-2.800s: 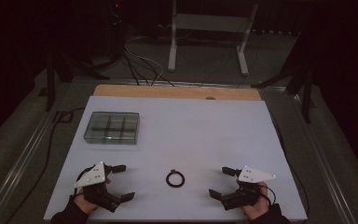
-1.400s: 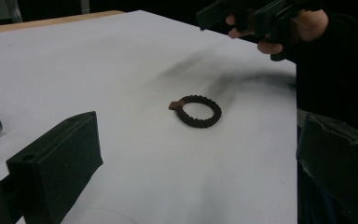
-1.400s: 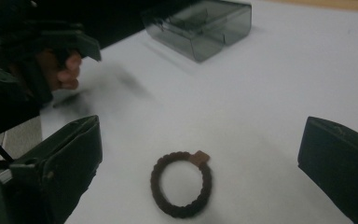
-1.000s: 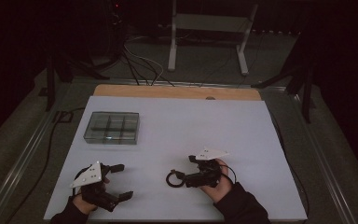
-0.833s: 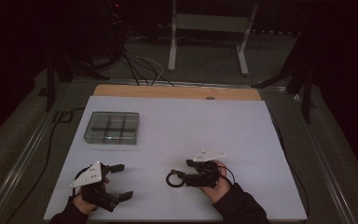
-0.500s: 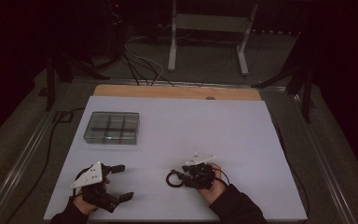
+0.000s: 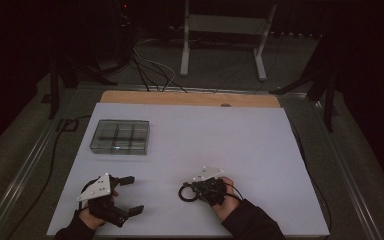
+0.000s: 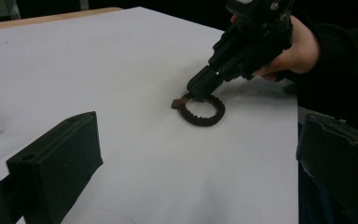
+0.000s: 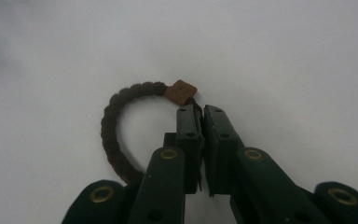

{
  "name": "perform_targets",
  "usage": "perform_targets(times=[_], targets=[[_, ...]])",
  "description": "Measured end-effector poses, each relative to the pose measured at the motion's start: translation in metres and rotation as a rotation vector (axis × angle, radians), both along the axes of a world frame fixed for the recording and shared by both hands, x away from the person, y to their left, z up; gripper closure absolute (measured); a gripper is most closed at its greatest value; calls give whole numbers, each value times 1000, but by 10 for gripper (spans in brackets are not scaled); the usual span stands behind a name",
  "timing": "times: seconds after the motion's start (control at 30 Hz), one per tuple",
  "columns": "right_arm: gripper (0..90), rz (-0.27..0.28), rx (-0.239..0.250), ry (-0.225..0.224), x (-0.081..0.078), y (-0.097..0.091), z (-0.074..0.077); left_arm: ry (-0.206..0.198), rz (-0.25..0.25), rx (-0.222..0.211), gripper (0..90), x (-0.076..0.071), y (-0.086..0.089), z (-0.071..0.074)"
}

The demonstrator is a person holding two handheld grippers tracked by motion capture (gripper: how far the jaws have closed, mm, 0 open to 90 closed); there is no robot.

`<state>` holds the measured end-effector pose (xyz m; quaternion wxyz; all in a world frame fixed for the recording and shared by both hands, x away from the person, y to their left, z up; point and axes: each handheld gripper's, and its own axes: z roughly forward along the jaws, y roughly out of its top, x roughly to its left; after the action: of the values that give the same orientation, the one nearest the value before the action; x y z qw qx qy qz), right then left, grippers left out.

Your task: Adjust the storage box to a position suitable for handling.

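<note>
A dark braided ring (image 7: 184, 194) with a small brown tag (image 9: 180, 91) lies on the white table top near the front middle. My right gripper (image 7: 193, 189) reaches it from the right. Its jaws have just been closing and now pinch the cord right beside the tag, as the right gripper view (image 9: 199, 110) shows. From the left gripper view I see the ring (image 8: 206, 119) flat on the table with the right gripper (image 8: 198, 91) tipped down onto it. My left gripper (image 7: 135, 195) rests at the front left, open and with nothing between its jaws.
A clear compartment box (image 7: 120, 136) stands at the back left of the white table top (image 7: 230, 135). A wooden strip (image 7: 190, 98) runs along the far edge. Cables and a metal stand (image 7: 222, 30) lie on the floor beyond.
My right gripper came from the front right over to the ring, edged a little left, and its jaws closed on the cord. The left gripper has stayed where it was.
</note>
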<state>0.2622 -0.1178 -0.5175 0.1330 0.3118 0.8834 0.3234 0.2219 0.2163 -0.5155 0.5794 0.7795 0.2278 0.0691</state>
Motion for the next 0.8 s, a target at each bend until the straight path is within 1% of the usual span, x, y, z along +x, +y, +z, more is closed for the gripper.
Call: perform_targets(times=[0.07,0.2,0.3,0.33,0.37,0.4,0.47,0.67,0.73,0.8], targets=[[860,-9,4,-11,-1,-4,5,1,6,-9,7,1,1,0],[860,-37,16,-16,0,-18,11,-5,10,-7,8,-1,2,1],[860,-62,22,-17,1,-30,13,-5,9,-6,7,0,1,1],[860,-62,22,-17,1,-30,13,-5,9,-6,7,0,1,1],[860,-68,23,-15,1,-34,13,-5,9,-6,7,0,1,1],[860,-85,23,-13,0,-43,13,-2,10,-3,7,0,1,0],[860,-102,23,-8,-1,-52,14,-3,10,-5,7,0,2,1],[859,-167,31,-23,-3,-80,19,-5,10,-5,7,0,2,1],[859,-194,21,-35,-4,-90,19,-5,9,-5,7,0,2,1],[859,-220,12,-35,-5,-100,18,-5,9,-7,7,0,2,1]])
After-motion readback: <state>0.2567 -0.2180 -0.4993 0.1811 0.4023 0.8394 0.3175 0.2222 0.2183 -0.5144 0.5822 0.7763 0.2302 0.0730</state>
